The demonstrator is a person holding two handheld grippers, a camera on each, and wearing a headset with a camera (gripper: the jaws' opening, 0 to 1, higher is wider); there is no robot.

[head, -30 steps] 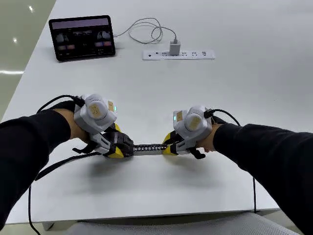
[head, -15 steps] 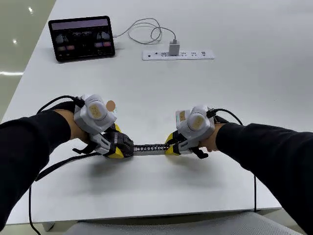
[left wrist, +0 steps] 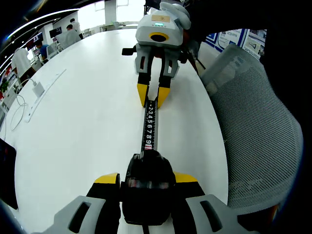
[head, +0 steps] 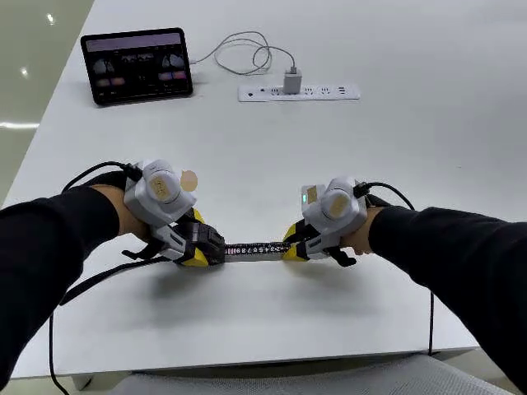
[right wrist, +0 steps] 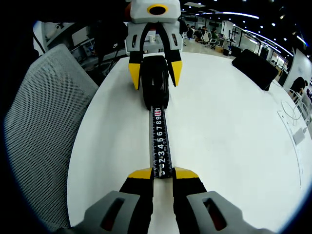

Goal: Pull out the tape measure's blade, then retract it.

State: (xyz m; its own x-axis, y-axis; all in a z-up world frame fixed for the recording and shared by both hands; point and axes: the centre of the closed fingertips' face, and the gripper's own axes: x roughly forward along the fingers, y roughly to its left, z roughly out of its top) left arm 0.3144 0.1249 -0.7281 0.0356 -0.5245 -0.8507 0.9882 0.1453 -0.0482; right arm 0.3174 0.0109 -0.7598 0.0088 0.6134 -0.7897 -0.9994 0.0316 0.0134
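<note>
left gripper point(left wrist: 146, 178) fingers clamped on tape measure point(left wrist: 147, 192) | right gripper point(right wrist: 163, 173) fingers clamped on blade point(right wrist: 160, 139) tip | short blade out

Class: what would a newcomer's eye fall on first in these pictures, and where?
The black numbered tape blade stretched between two grippers, near the white table's front edge. The left gripper clamps the black tape measure case; the right gripper pinches the blade's tip. A dark tablet stands far left.
</note>
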